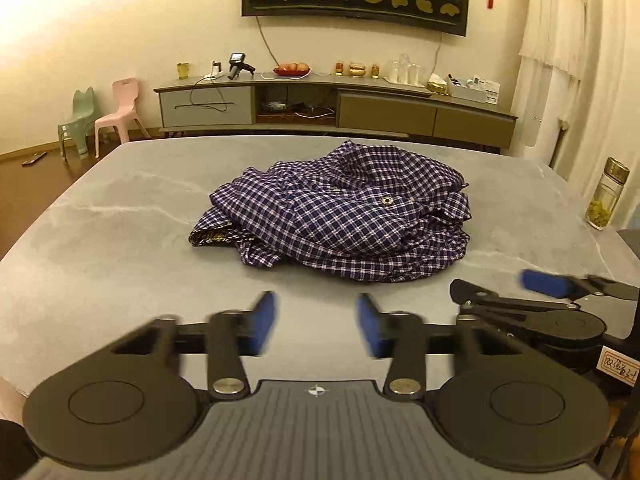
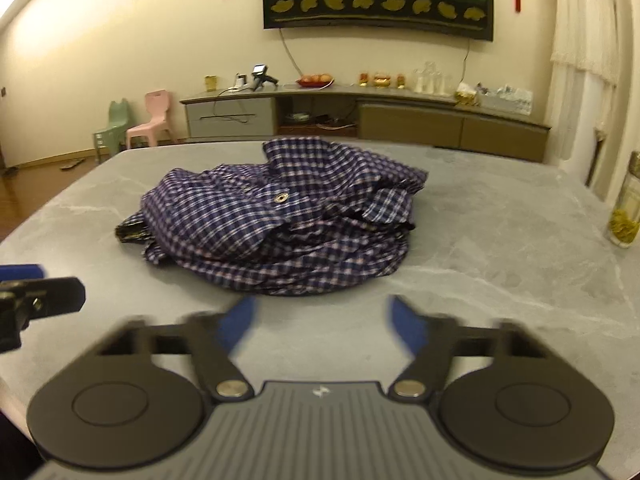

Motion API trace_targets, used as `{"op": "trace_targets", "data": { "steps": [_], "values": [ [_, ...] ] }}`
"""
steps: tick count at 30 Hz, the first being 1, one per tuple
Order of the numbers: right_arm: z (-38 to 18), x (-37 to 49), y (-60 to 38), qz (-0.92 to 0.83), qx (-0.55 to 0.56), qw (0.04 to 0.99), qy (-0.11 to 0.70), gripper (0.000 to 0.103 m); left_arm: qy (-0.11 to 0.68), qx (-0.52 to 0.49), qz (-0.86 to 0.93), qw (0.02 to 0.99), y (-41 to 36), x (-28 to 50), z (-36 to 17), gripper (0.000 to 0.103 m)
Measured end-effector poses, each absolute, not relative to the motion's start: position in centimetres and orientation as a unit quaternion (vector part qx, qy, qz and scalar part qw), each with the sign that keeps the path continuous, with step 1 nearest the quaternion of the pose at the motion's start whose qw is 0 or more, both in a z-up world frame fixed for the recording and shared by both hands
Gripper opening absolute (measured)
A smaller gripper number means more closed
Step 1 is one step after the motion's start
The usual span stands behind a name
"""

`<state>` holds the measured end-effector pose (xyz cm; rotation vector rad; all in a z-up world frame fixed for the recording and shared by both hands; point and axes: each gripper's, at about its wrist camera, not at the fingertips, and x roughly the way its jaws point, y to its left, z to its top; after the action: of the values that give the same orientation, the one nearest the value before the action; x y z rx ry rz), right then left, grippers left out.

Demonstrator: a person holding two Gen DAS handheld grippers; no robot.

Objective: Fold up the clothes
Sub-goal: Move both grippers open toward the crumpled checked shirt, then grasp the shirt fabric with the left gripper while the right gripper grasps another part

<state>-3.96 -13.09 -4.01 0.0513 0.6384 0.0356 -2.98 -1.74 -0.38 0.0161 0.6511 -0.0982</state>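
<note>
A crumpled navy-and-white checked shirt lies in a heap at the middle of the grey marble table, a metal snap showing on top. My left gripper hovers over the near table edge, short of the shirt's front hem, with a clear gap between its blue pads and nothing in it. My right gripper sits beside it to the right, also short of the shirt, its jaws apart and empty. In each view one blue fingertip of the other gripper shows at the side.
A glass bottle with yellow contents stands at the table's right edge. Beyond the table runs a low TV cabinet with cups and fruit on it. A pink chair and a green chair stand at far left.
</note>
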Motion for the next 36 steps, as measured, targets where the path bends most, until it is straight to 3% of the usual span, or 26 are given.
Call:
{"op": "trace_targets", "data": {
  "steps": [1,2,3,4,18,21,22,23,24,25,26,34,36],
  "values": [
    [-4.1,-3.9,-13.2,0.024,0.030,0.947,0.317,0.028,0.319,0.010,-0.052,0.946,-1.9,-2.9,-0.4,0.012],
    [-4.3,-3.8,-13.3,0.035,0.040,0.944,0.324,0.008,0.317,0.012,-0.056,0.947,-2.0,-2.8,-0.4,0.008],
    [-4.4,-3.6,-13.3,0.042,0.045,0.942,0.330,0.001,0.316,0.012,-0.059,0.947,-2.1,-2.7,-0.5,0.004],
    [-4.5,-3.6,-13.3,0.044,0.045,0.941,0.332,0.001,0.315,0.012,-0.060,0.947,-2.1,-2.5,-0.6,0.000],
    [-4.7,-3.1,-12.3,0.028,0.033,0.939,0.342,0.001,0.331,-0.002,-0.062,0.942,-1.4,-0.3,-2.1,0.000],
    [-5.0,-2.7,-12.0,0.016,0.030,0.938,0.346,0.012,0.339,-0.006,-0.060,0.939,-1.0,0.5,-2.4,0.000],
    [-5.0,-2.6,-11.9,0.009,0.030,0.937,0.347,0.027,0.341,-0.008,-0.059,0.938,-0.8,0.8,-2.5,0.004],
    [-5.0,-2.5,-11.9,0.001,0.029,0.937,0.349,0.056,0.342,-0.008,-0.057,0.938,-0.7,1.0,-2.6,0.009],
    [-5.0,-2.5,-11.8,-0.006,0.029,0.937,0.347,0.068,0.344,-0.008,-0.053,0.938,-0.6,1.3,-2.8,0.038],
    [-4.8,-2.5,-11.8,-0.011,0.030,0.939,0.342,0.080,0.339,-0.010,-0.049,0.940,-0.3,1.6,-2.9,0.083],
    [-4.6,-2.4,-11.9,-0.014,0.030,0.939,0.341,0.082,0.329,-0.014,-0.045,0.943,0.1,1.8,-3.0,0.099],
    [-2.3,1.9,-15.7,-0.026,0.078,0.940,0.331,0.098,0.324,-0.023,-0.073,0.943,1.3,6.8,-3.7,0.102],
    [-2.5,5.0,-17.3,-0.046,0.077,0.937,0.337,0.098,0.334,-0.012,-0.094,0.938,0.5,9.0,-4.3,0.102]
  ]
}}
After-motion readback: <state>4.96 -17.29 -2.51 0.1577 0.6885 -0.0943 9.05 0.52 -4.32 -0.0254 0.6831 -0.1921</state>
